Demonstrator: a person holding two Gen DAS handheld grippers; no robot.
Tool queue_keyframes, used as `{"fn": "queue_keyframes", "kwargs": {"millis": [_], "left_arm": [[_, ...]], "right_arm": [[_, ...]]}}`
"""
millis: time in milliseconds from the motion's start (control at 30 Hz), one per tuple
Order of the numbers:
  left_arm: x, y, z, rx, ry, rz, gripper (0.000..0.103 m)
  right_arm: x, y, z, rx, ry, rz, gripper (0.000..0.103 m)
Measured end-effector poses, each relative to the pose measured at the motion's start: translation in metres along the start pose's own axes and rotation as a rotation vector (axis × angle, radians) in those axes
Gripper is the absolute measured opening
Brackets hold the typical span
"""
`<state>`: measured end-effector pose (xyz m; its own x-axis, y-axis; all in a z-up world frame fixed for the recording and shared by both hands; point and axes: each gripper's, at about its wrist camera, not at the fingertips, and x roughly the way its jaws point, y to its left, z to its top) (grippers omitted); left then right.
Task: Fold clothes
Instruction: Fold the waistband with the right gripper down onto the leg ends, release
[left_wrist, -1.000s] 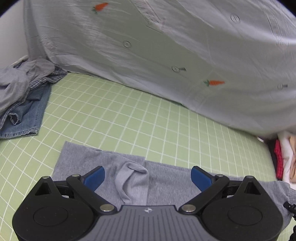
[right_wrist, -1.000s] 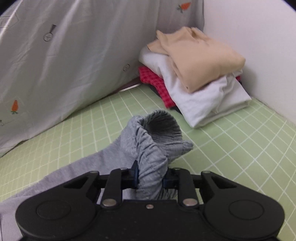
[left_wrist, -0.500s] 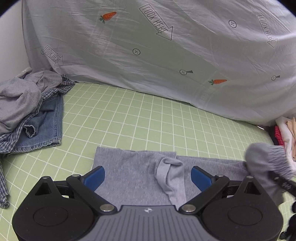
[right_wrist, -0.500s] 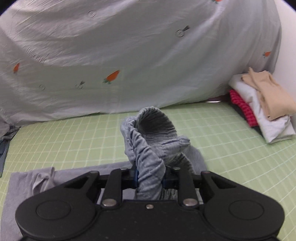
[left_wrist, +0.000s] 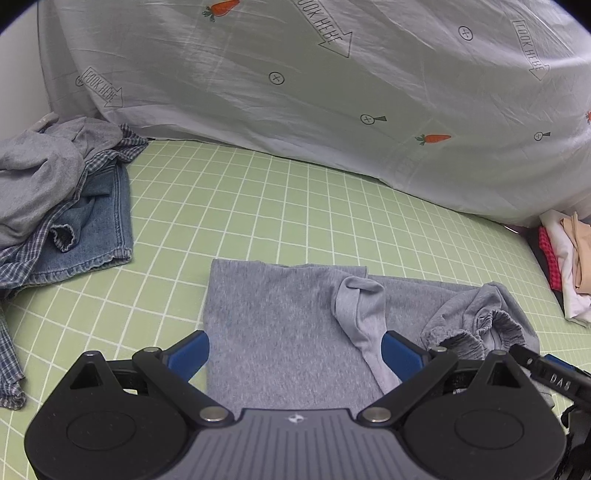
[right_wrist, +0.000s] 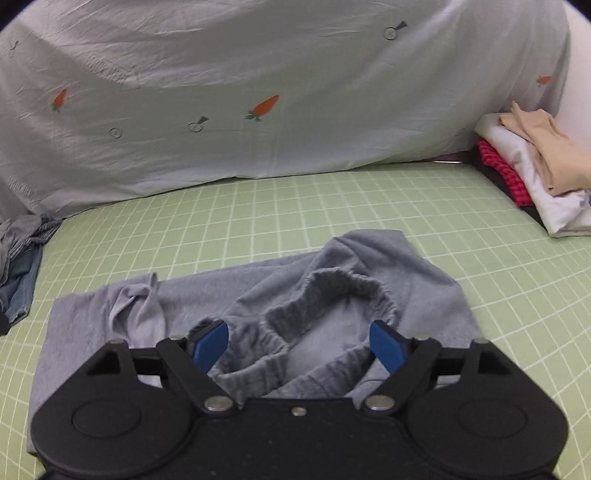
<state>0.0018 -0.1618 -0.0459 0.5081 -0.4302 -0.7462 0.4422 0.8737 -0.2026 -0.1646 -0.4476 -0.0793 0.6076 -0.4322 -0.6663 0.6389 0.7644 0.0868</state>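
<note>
Your right gripper (right_wrist: 299, 341): jaws just sprung wide, the ribbed waistband (right_wrist: 325, 295) dropped between them, near part hidden behind the housing. Your left gripper (left_wrist: 293, 354): spread, empty, over the grey trousers (left_wrist: 273, 325) lying flat on the green grid mat (left_wrist: 258, 206). Beyond: unfolded heap (left_wrist: 55, 192), folded stack (right_wrist: 532, 166), printed sheet (left_wrist: 332, 92).

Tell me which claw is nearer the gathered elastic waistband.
Right. The right claw straddles the waistband, open; the left claw sits further along the grey garment.
</note>
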Motion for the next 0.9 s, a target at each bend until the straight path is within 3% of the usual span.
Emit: {"fn": "queue_keyframes", "kwargs": {"millis": [167, 367, 500, 567, 667, 833, 900], "left_arm": [[-0.004, 0.004, -0.002, 0.015, -0.003, 0.033, 0.099], [-0.003, 0.004, -0.001, 0.016, -0.004, 0.069, 0.099], [0.000, 0.003, -0.002, 0.000, 0.010, 0.074, 0.099], [0.002, 0.000, -0.004, -0.010, 0.025, 0.067, 0.099], [0.005, -0.004, -0.007, -0.025, 0.038, 0.064, 0.099], [0.010, -0.012, -0.011, -0.040, 0.058, 0.055, 0.099], [0.013, -0.014, -0.011, -0.044, 0.070, 0.048, 0.099]], "right_arm": [[0.037, -0.019, 0.005, 0.041, 0.050, -0.032, 0.071], [0.068, -0.017, 0.003, -0.031, 0.118, -0.071, 0.030], [0.069, -0.020, -0.002, 0.002, 0.135, -0.103, 0.033], [0.067, -0.019, -0.003, -0.007, 0.130, -0.081, 0.029], [0.060, -0.012, 0.000, -0.052, 0.110, -0.041, 0.006], [0.028, 0.029, 0.005, -0.201, 0.011, 0.102, 0.005], [0.024, 0.049, 0.001, -0.215, 0.021, 0.176, 0.005]]}}
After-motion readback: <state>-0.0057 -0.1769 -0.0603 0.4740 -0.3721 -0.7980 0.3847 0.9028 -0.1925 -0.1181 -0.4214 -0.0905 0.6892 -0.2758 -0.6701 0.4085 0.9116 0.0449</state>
